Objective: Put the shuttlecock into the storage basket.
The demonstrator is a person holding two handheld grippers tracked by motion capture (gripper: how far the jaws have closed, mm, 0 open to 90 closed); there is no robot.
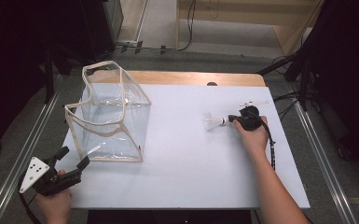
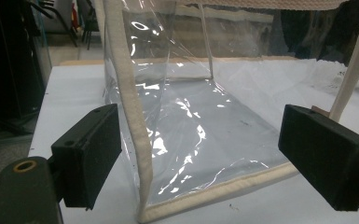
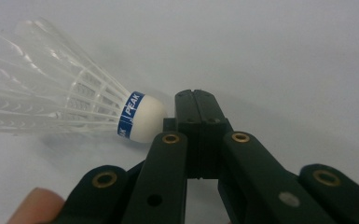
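- The right hand (image 1: 253, 135) is seen right of centre in the high view, forearm running up from the lower right edge, wrist bent so that the right gripper (image 1: 233, 118) points toward the frame's left, low over the white table (image 1: 186, 163).
- In the right gripper view its two black jaws are pressed flat together – nothing is held between them.
- The shuttlecock (image 3: 70, 107) is found lying on its side at the left of that view, its white cork end just beside the closed jaw tips; whether they touch cannot be told.
- In the high view the shuttlecock (image 1: 213, 122) is placed right of centre, well apart from the clear bag (image 1: 109, 116).
- A blue band around the cork is marked "PEAK" in white letters, read sideways.
- The left hand (image 1: 55, 203) is kept at the lower left corner, at the table's near edge, the left gripper (image 1: 72, 158) angled up and rightward at the bag's near corner.
- In the left gripper view the jaws are spread wide – the bag's cream-trimmed corner (image 2: 137, 140) is framed between them, and no pad is laid on it.
- The bag is stood upright in the upper left of the high view, its top open.
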